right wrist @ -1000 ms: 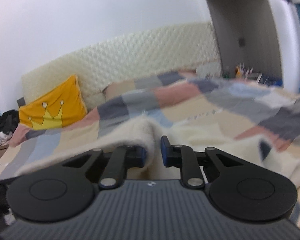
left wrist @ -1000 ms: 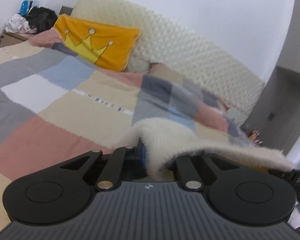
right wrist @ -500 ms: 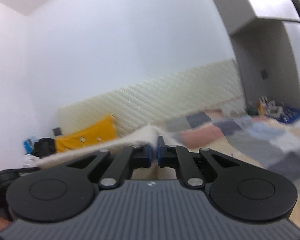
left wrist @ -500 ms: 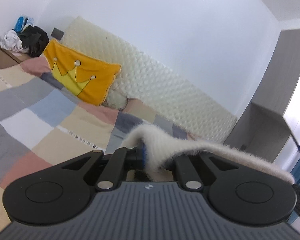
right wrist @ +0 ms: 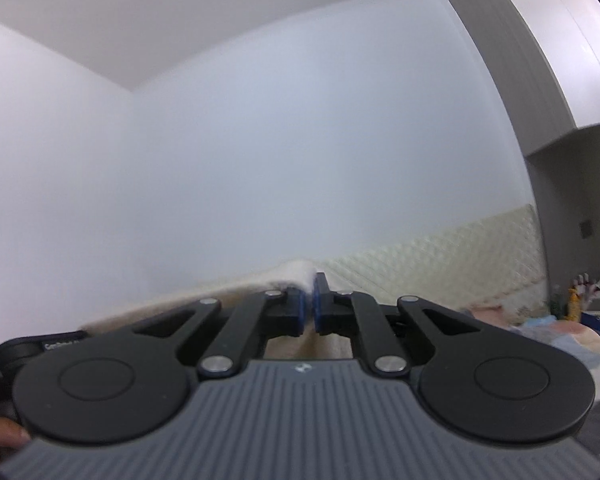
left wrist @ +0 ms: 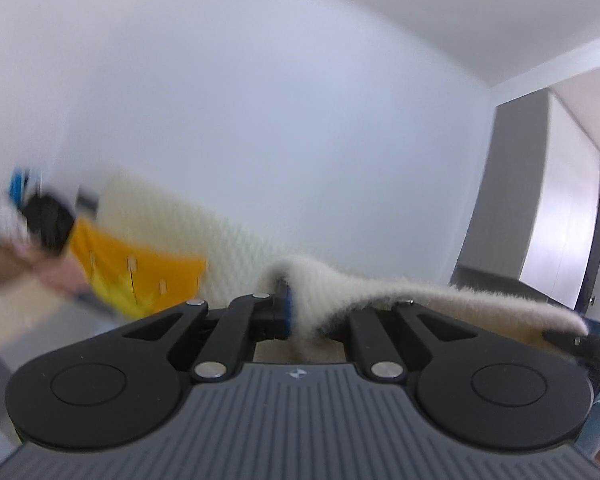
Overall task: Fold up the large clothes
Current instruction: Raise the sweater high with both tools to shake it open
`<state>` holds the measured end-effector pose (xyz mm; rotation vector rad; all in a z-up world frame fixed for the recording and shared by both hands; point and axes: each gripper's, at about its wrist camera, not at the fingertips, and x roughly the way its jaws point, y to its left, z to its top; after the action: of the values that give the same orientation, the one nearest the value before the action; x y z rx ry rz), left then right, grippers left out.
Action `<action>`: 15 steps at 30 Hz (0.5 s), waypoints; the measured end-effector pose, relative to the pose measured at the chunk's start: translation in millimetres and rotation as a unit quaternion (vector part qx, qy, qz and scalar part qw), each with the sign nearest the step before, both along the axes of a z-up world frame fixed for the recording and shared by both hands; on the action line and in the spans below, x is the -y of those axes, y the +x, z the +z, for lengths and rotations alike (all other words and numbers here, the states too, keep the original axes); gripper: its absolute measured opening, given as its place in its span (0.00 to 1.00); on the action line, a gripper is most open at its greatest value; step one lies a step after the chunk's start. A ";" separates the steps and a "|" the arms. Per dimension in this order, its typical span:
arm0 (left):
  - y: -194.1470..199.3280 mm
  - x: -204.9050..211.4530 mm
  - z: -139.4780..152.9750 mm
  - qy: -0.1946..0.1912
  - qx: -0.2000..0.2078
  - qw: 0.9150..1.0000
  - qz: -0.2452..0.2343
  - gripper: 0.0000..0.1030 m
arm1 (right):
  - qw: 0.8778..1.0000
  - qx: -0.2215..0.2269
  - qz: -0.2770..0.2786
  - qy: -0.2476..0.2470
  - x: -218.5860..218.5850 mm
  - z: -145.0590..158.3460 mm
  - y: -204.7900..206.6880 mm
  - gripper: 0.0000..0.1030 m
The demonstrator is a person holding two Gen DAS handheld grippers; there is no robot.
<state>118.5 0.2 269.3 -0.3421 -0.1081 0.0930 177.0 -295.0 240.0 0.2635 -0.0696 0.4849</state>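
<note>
A cream fuzzy garment is held up in the air by both grippers. My left gripper is shut on its edge; the fabric drapes over the right finger and stretches off to the right. My right gripper is shut on another part of the same garment, which trails off to the left behind the fingers. Both grippers are raised and tilted up toward the white wall. The rest of the garment hangs below, out of sight.
The bed's cream quilted headboard runs along the wall, with a yellow crown pillow at the left. A grey wardrobe stands at the right. The patchwork bedspread shows low right, with small items on a side table.
Both grippers have risen and tilted upward, lifting the garment off the bed. The bedspread has dropped out of view and the wall fills both views.
</note>
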 end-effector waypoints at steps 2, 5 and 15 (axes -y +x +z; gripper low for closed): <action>-27.8 6.9 25.0 0.019 0.025 0.999 0.011 0.07 | 1.000 0.022 0.001 -0.002 3.2 18.8 -18.3 0.07; -64.2 5.4 59.4 0.031 0.043 0.998 0.021 0.07 | 0.999 0.034 0.021 0.012 6.5 41.4 -39.6 0.07; -116.8 -32.3 96.7 0.037 0.026 0.998 0.052 0.07 | 0.997 0.048 0.052 0.003 -25.4 72.1 -57.5 0.07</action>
<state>1.7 32.5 366.0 -0.2647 -0.1795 0.1827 119.5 -269.6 312.1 0.2495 -0.1519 0.6015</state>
